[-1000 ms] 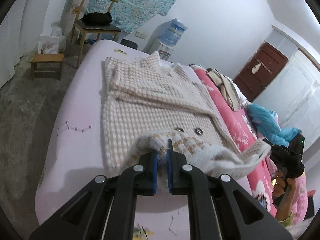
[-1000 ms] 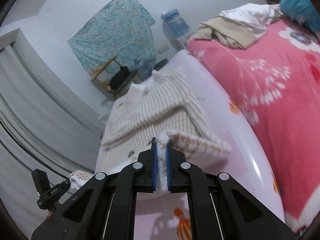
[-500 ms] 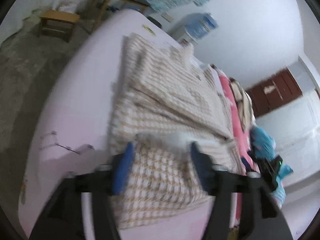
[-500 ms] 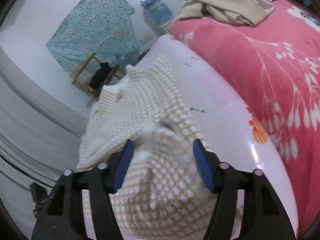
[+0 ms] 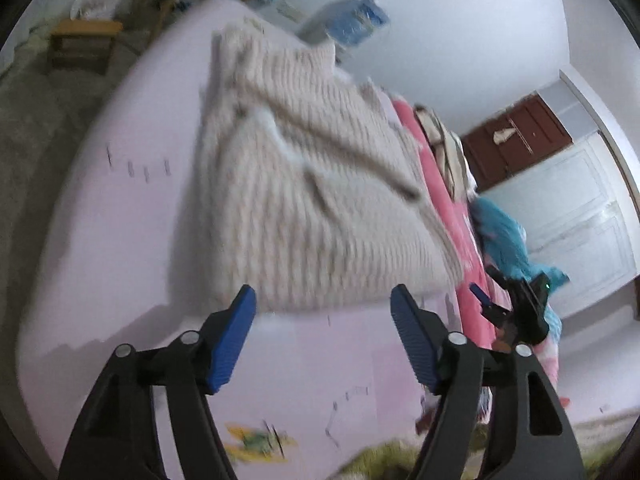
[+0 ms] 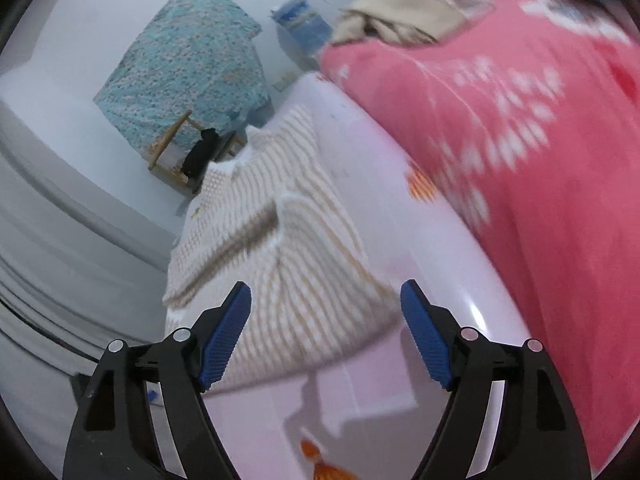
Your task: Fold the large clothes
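A cream and tan checked woolly coat lies folded on the pale pink bed sheet; its lower part is doubled up over the body. It also shows in the right wrist view. My left gripper is open and empty, just short of the coat's near folded edge. My right gripper is open and empty over the coat's near corner. The right gripper also appears in the left wrist view beside the bed's right side. Both views are motion-blurred.
A pink flowered blanket covers the bed's right side, with a heap of beige clothes and a teal garment on it. A wooden chair, a stool and a water dispenser stand beyond the bed.
Both grippers were shut on the coat's hem a second ago. They carried it forward over the coat, opened and let go, then drew back.
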The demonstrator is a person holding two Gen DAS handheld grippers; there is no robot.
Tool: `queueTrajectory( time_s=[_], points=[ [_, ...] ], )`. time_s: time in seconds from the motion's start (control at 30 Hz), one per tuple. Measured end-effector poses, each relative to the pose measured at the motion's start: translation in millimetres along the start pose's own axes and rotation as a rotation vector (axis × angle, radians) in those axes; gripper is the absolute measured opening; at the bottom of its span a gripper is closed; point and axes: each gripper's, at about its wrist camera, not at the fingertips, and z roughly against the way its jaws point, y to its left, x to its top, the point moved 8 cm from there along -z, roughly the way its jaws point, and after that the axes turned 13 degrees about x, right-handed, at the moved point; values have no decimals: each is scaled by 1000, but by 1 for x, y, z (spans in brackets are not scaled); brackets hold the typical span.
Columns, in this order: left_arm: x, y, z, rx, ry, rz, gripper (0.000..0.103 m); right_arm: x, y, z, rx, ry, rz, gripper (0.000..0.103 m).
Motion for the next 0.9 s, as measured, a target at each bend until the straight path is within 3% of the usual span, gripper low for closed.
queueTrajectory(
  time_s=[0.1, 0.2, 0.6, 0.73, 0.8, 0.83, 0.9],
  points=[
    [-18, 11, -21, -11, 36, 112, 71, -20, -16, -8, -19, 41, -58, 74],
    [-15, 23, -31, -54, 3, 246, 71, -26, -24, -18, 2, 45, -109, 72],
    [2, 31, -39, -61, -139, 443, 72, 7, -23, -44, -21, -58, -99, 61],
    [5, 35, -38, -8, -178, 507, 69, 11, -22, -51, -69, -72, -53, 57],
    [6, 34, -39, 72, -197, 490, 60, 12, -21, -54, -98, -75, -27, 48],
    [7, 33, -39, 127, -202, 464, 50, 12, -21, -57, -117, -72, -10, 46],
    [9, 29, -40, 255, -212, 367, 37, 13, -17, -62, -173, -54, 59, 34]
  ],
)
